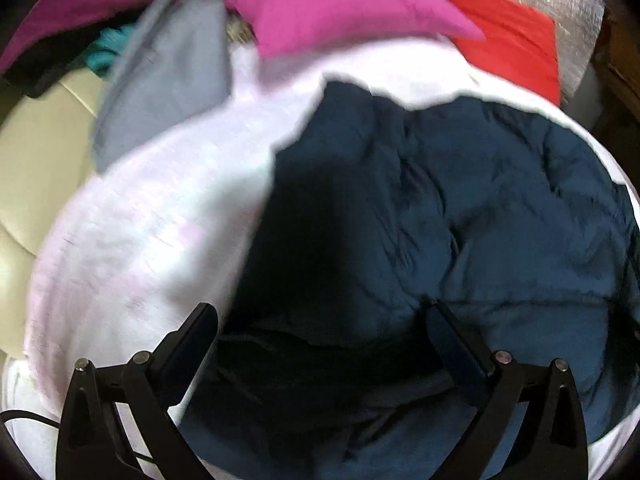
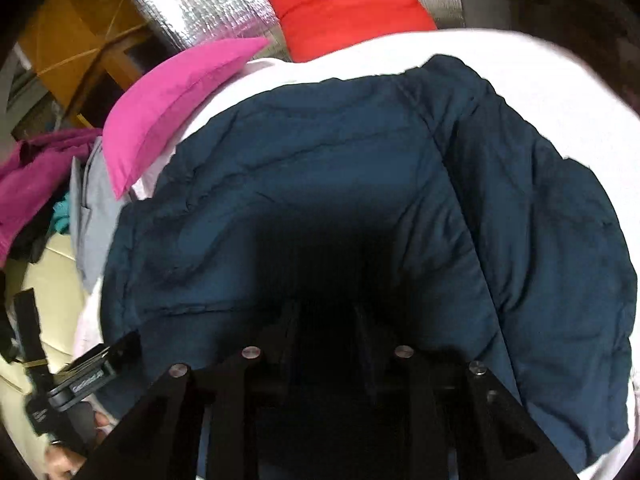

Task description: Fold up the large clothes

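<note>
- The left claw (image 1: 320,316) stood wide, nothing between its fingers, hanging over the near left edge of the dark blue padded jacket (image 1: 460,200).
- The right claw (image 2: 326,312) was narrow, its fingers dark against deep shadow. They lay low over the jacket's near middle, and no cloth could be made out pinched between them, so it looked free of any grip, though the gloom left some doubt.
- The jacket lay spread on a white sheet (image 1: 140,240), which covered a broad soft surface, more a bed or sofa than a bench. In the right wrist view one sleeve or side panel (image 2: 540,240) looked already laid over the body along a long seam, so I judged one lengthwise fold made.
- Both claws appeared to have let go, which suggested a pause between folds rather than the end. The jacket was bulky and rumpled, and at least a fold across remained, by my reckoning.
- Beyond the jacket lay a pink cushion (image 1: 340,12), a red cushion (image 1: 516,48), a grey garment (image 1: 168,80) and a magenta garment (image 1: 80,8) heaped at the far left, apparently not yet folded.
</note>
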Demonstrator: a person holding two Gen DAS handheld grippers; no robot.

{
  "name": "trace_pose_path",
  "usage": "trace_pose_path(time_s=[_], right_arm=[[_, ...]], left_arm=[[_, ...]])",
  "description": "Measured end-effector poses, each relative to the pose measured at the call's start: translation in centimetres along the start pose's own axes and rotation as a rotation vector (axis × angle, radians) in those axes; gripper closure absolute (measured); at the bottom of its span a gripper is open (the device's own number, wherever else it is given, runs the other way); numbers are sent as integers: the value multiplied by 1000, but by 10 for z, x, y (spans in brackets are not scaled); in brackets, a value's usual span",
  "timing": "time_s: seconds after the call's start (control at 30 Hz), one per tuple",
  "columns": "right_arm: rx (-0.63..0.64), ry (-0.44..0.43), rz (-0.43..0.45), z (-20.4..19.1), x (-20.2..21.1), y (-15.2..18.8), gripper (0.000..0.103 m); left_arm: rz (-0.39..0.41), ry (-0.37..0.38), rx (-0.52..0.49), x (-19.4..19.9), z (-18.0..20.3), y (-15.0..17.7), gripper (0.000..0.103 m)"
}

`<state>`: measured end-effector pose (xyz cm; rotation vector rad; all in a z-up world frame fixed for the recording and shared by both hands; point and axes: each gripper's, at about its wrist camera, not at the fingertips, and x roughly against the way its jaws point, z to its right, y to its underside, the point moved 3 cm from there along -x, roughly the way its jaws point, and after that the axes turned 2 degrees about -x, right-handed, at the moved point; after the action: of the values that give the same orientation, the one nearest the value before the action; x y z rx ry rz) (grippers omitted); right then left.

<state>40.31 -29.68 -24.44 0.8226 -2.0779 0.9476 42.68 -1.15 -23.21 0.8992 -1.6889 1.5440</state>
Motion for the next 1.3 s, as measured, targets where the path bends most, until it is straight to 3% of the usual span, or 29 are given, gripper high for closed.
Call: trace_pose_path(time_s=[0.1, 0.2, 0.4, 0.53, 0.63, 0.73, 0.83, 0.9, 1.0, 1.1, 1.2, 1.3], right_arm=[[-20, -59, 37, 9, 32, 7, 71], [-3, -87, 66, 15, 57, 20, 72], [-89, -91, -9, 44, 29, 38, 71], [-82, -75, -21, 41, 27, 34, 71], [-99, -100, -21, 42, 39, 30, 70], [-149, -114, 67, 57, 64, 23, 49], [-165, -54, 217, 80, 98, 12, 33], [-215, -45, 237, 102, 108, 6, 29], [-296, -24, 244, 134, 107, 4, 29], [-367, -35, 194, 160, 87, 11, 29], [-406, -114, 127, 163, 62, 20, 28], [-369, -117, 135, 152, 54, 17, 27]], left_arm=[[75, -43, -4, 17, -4, -5, 0], [87, -10, 17, 25, -5, -3, 0], [-11, -22, -110, 2, 23, 16, 0], [-35, 15, -80, 0, 16, 13, 0], [-18, 0, -74, 5, 12, 9, 0], [51, -70, -87, 20, 7, 3, 0], [122, -110, -24, 32, -15, -8, 0], [99, -76, 57, 29, -33, -11, 0], [-6, -16, 167, 8, -55, -11, 0], [-89, 81, 260, -7, -68, -4, 0], [-158, 165, 332, -22, -72, 3, 0], [-194, 200, 351, -32, -70, 4, 0]])
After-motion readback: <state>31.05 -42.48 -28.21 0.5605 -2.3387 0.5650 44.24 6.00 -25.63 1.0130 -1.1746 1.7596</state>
